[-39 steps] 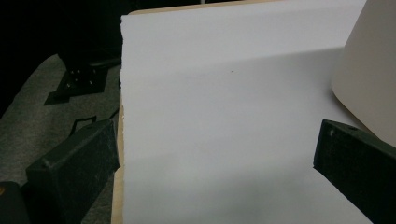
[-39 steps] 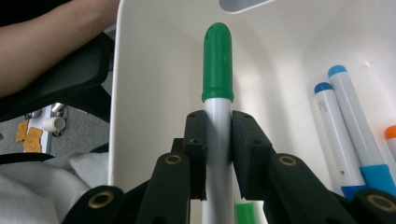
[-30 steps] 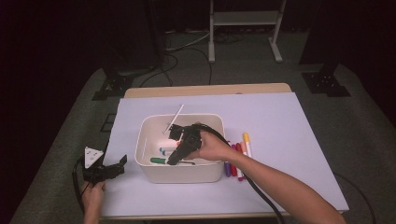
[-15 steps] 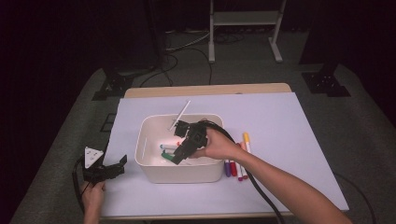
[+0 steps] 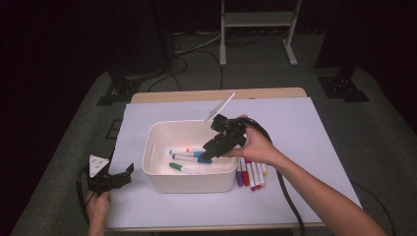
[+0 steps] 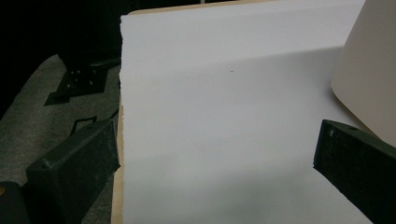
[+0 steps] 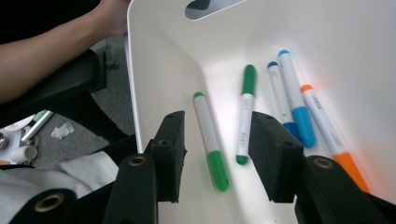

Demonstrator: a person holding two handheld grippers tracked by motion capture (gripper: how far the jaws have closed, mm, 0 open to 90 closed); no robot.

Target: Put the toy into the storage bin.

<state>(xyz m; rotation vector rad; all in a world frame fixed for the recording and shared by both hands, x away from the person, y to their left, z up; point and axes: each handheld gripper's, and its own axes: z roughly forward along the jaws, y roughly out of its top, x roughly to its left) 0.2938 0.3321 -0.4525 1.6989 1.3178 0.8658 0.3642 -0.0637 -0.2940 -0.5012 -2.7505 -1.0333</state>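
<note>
Since the earlier frame the right tool [image 5: 212, 147] has swung lower over the white bin [image 5: 162, 174], its jaws now pointing down and left into it; the left tool [image 5: 115, 179] has not shifted.

Left tool: rests at the left edge of the surface [image 5: 319, 147], jaws spread wide with nothing between them, just beside the bin's outer wall [image 6: 369, 70].

Bin contents, seen along the right tool [image 7: 217, 144]: two green markers [image 7: 210, 140] lie side by side on the floor of the bin, long axes running roughly away from the jaws; the nearer one has its cap end towards the jaws. Two blue markers [image 7: 294, 105] and an orange marker [image 7: 327, 123] lie just to their right, near parallel.

Right tool: released, jaws apart above the green markers, not touching them.

Outside the bin, against its right wall, a row of markers [image 5: 251, 172] lies on the surface, partly under the right hand [image 5: 258, 145].
</note>
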